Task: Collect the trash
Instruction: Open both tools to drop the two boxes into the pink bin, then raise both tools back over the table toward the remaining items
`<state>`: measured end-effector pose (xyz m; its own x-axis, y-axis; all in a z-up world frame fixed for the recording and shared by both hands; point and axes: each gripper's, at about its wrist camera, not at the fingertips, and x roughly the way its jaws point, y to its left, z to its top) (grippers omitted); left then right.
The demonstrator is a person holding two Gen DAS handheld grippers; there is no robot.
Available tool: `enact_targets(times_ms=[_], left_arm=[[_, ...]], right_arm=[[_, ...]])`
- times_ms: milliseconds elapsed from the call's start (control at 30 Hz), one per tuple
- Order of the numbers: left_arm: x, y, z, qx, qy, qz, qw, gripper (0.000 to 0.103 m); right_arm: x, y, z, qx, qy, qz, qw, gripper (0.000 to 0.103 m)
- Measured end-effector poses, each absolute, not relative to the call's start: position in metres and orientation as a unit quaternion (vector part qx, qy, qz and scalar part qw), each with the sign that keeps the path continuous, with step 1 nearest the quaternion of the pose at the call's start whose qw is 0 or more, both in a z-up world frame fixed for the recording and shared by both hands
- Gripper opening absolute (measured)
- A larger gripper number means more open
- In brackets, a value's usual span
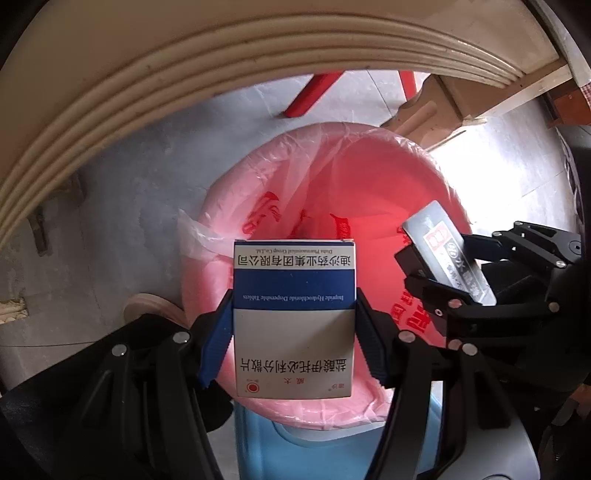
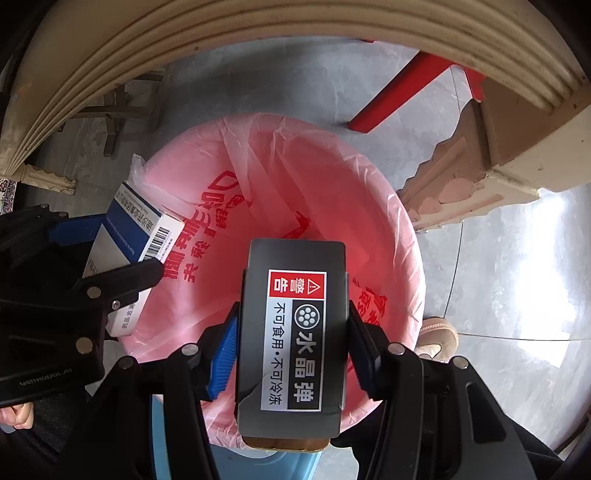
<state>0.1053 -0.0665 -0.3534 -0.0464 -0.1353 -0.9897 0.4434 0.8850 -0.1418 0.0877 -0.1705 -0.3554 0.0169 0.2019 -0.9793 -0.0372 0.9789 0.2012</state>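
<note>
A blue and white medicine box (image 1: 293, 317) is clamped between the blue pads of my left gripper (image 1: 294, 321), which is shut on it above the near rim of the bin. That box (image 2: 133, 243) and the left gripper (image 2: 114, 266) also show at the left of the right wrist view. My right gripper (image 2: 293, 332) is shut on a dark grey box (image 2: 295, 332) with a red warning label. The dark box (image 1: 448, 251) appears at the right in the left wrist view, held by the right gripper (image 1: 439, 273). Both hang over a bin lined with a pink bag (image 1: 354, 192) (image 2: 295, 173).
A cream table edge (image 1: 155, 74) (image 2: 221, 33) arcs over the bin, with its carved leg (image 2: 491, 166) to the right. Red chair legs (image 1: 314, 92) (image 2: 395, 99) stand on the grey floor beyond. A person's shoe (image 2: 437, 336) is beside the bin. The bin's body is blue (image 1: 295, 450).
</note>
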Motion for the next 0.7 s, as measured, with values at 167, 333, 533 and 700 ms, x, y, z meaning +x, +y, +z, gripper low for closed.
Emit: enact_targets(times_ms=[167,333,533,700], left_arm=[[0.107,-0.070,-0.355,0.106,0.693,-0.220,0.678,0.060],[0.108,-0.070,-0.358,0.106,0.705,-0.216,0.667,0.061],[0.114,-0.064,-0.354,0.099,0.706,-0.199,0.672,0.070],[0.111,-0.069,-0.343,0.116,0.692,-0.196,0.685,0.077]], right_arm=[[0.089,-0.170,-0.359,0.054,0.698,0.082,0.709,0.052],[0.090,-0.169,-0.362,0.053,0.700,0.086,0.707,0.053],[0.091,-0.166,-0.360,0.042,0.696,0.087,0.711,0.080],[0.091,-0.170,-0.358,0.044,0.698,0.076,0.710,0.081]])
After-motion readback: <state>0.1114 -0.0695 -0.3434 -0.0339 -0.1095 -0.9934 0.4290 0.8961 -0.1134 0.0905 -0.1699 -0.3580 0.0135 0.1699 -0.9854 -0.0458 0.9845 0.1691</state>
